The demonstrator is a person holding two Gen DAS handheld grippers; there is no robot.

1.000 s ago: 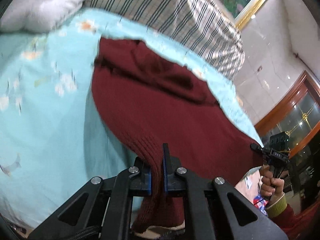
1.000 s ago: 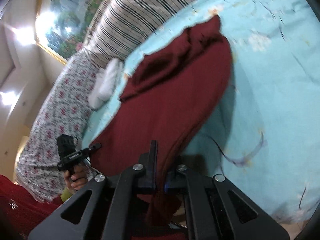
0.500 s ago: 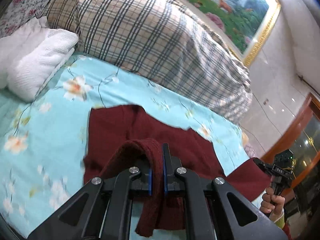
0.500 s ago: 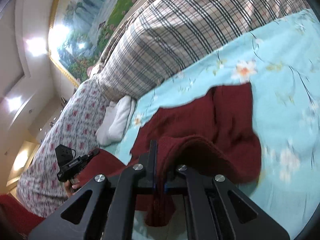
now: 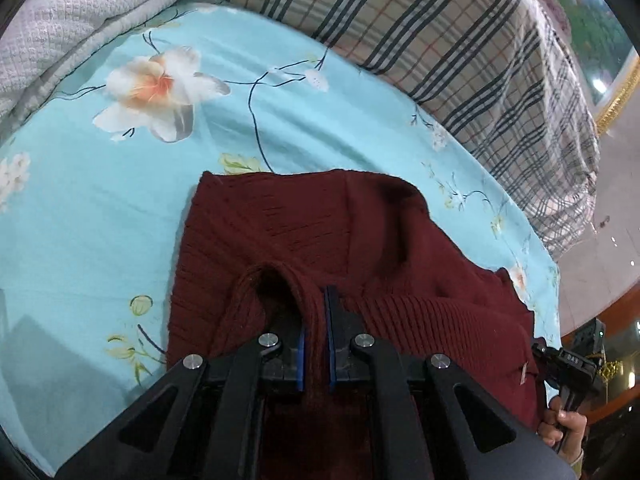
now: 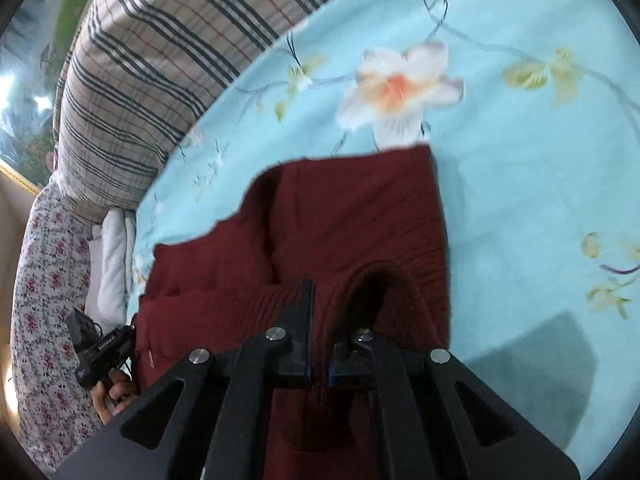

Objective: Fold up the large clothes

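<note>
A dark red knit sweater (image 5: 320, 224) lies on the light blue flowered bedsheet (image 5: 100, 208); it also shows in the right wrist view (image 6: 352, 208). My left gripper (image 5: 315, 320) is shut on the sweater's ribbed hem, folded over the part lying on the bed. My right gripper (image 6: 320, 320) is shut on the hem at the other corner. The other gripper (image 5: 568, 360) shows at the right edge of the left wrist view, and at the left of the right wrist view (image 6: 100, 344). The sweater's lower part is hidden under the grippers.
A plaid quilt (image 5: 460, 40) lies along the back of the bed. A white knit blanket (image 5: 72, 12) sits at the left. A flowered pillow (image 6: 44, 300) and white towel (image 6: 114, 264) lie at the bed's far side. A framed painting (image 5: 600, 40) hangs behind.
Both grippers have carried the hem up and forward over the sweater, toward the quilt. The sweater went from stretched out to doubled over, and the grippers now sit low over it.
</note>
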